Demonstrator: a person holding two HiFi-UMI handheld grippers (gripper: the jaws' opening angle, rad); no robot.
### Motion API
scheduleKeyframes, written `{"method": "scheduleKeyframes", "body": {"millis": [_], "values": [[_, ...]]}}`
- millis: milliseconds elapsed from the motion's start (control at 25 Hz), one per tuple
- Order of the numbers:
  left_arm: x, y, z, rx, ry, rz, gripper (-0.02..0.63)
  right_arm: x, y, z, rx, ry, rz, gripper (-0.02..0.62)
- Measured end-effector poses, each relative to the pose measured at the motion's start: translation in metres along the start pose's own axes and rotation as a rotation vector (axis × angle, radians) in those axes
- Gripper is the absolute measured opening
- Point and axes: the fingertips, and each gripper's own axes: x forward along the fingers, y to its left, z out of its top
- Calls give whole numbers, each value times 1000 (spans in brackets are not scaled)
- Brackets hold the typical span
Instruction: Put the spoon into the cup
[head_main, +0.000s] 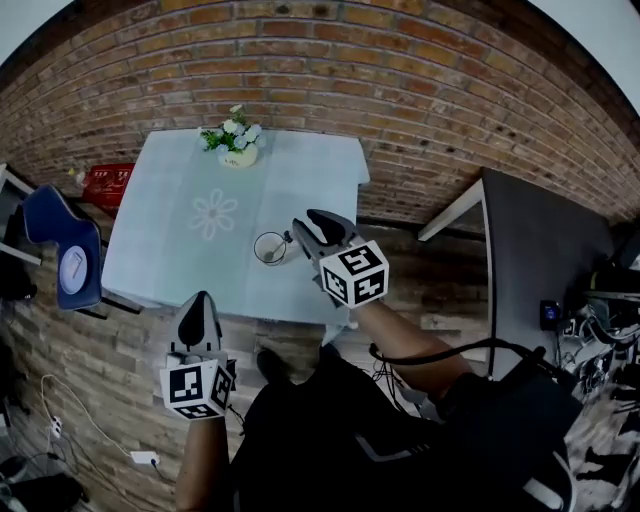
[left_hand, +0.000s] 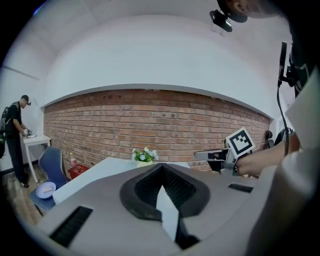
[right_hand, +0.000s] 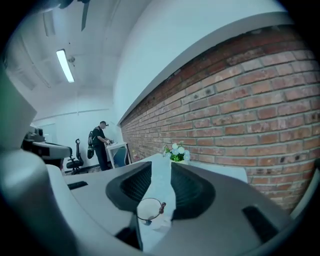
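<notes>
I see the clear glass cup (head_main: 270, 247) standing on the worktop (head_main: 180, 250), which has a pale cloth with a flower print. The small spoon (head_main: 277, 250) is inside the cup, and its handle leans on the rim on the side near my right gripper (head_main: 312, 226). That gripper hangs just beside the cup and does not touch it. Its dark fingers (right_hand: 192, 190) are spread apart with nothing held, and the cup shows low in the gap between them. My left gripper (head_main: 198, 305) is off the near edge of the worktop, well apart from the cup. Its fingers (left_hand: 145, 187) are closed at the tips and grip nothing. A little pot of white flowers (head_main: 238, 140) stands at the far edge, by the red brick wall (head_main: 330, 60).
</notes>
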Motion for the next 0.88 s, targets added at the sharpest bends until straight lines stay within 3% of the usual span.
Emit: {"method": "scheduleKeyframes", "body": {"millis": [200, 400, 640, 880], "values": [[15, -14, 18, 10, -32, -93, 9, -36, 4, 40, 6, -67, -26, 72], [22, -34, 41, 120, -50, -198, 9, -72, -2, 71, 2, -113, -133, 49], [32, -42, 71, 75, -118, -267, 9, -107, 2, 90, -23, -145, -186, 29], [36, -57, 87, 50, -134, -317, 9, -125, 4, 94, -14, -148, -219, 18]]}}
